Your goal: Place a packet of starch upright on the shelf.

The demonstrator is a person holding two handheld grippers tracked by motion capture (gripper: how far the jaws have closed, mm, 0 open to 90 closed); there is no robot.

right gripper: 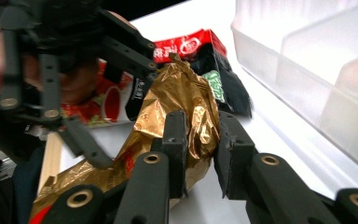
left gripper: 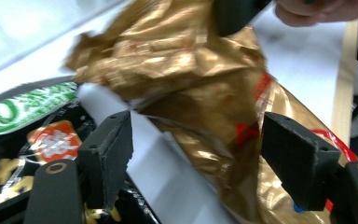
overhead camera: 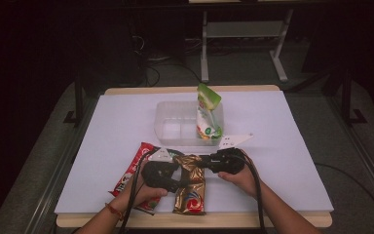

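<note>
Taking the clear plastic bin (overhead camera: pixel 175 127) as the landmark, the red snack packet (overhead camera: pixel 132 175) lies nearest the person's left, well in front of the bin's left corner, partly under the left hand. The left gripper (overhead camera: pixel 175 181) sits just right of that packet, also in front of the bin; its jaws stand wide apart, with the gold foil bag (left gripper: pixel 191 88) lying between them and neither pad pressing on it. The gold foil bag (overhead camera: pixel 191 185) rests on the white sheet (overhead camera: pixel 282 146) in front of the bin's middle. The right gripper (overhead camera: pixel 199 163), reaching in from the right (its jaws nearly together), pinches the crumpled top of the bag (right gripper: pixel 186 107). A green-and-white pouch (overhead camera: pixel 207 114) stands in the bin's right compartment.
</note>
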